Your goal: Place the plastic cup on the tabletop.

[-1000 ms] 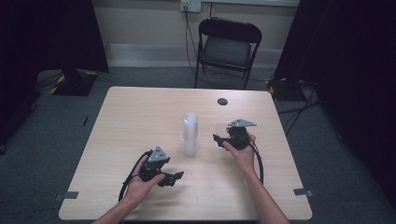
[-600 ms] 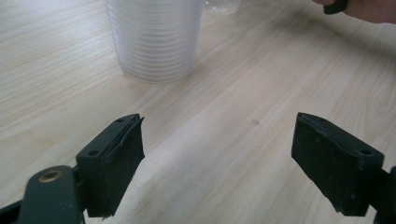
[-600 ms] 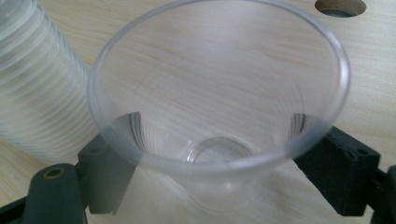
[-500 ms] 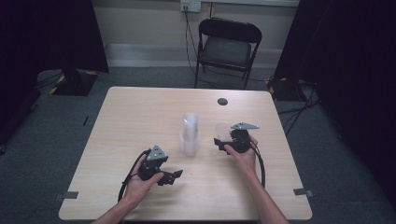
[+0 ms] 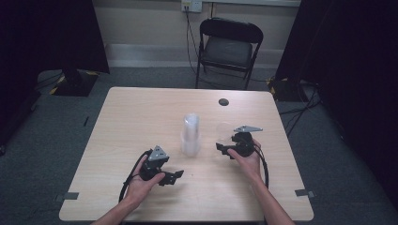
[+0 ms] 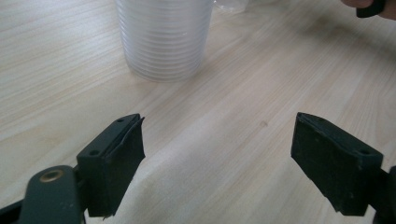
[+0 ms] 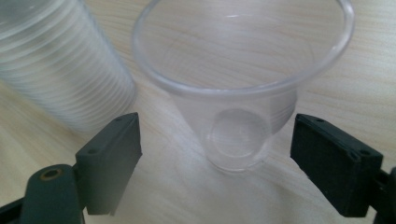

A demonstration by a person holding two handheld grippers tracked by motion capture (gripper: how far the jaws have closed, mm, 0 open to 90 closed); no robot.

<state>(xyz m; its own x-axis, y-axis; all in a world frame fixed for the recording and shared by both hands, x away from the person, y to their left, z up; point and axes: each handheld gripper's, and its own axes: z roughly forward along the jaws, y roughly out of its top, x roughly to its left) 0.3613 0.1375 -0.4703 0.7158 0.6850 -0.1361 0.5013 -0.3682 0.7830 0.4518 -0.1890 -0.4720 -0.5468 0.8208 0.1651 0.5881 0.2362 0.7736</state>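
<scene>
A tall stack of clear plastic cups (image 5: 190,133) stands upright near the table's middle. Just to its right a single clear cup (image 5: 224,130) stands upright on the wood. My right gripper (image 5: 224,150) is open just on my side of that cup. In the right gripper view the single cup (image 7: 243,93) sits between and beyond the wide-apart jaws of the right gripper (image 7: 215,158), touching neither, with the stack (image 7: 60,79) at the left. My left gripper (image 5: 173,177) is open and low over the table, front left of the stack. Its view shows the stack's base (image 6: 163,37) ahead of the open left gripper (image 6: 217,158).
A small dark disc (image 5: 223,101) lies toward the table's far edge. A black folding chair (image 5: 230,47) stands behind the table (image 5: 122,122). The person's right hand (image 6: 369,5) appears at the top right of the left gripper view. Cables trail from both grippers.
The right gripper has drawn back a little toward the person, away from the single cup. The left gripper has barely moved.
</scene>
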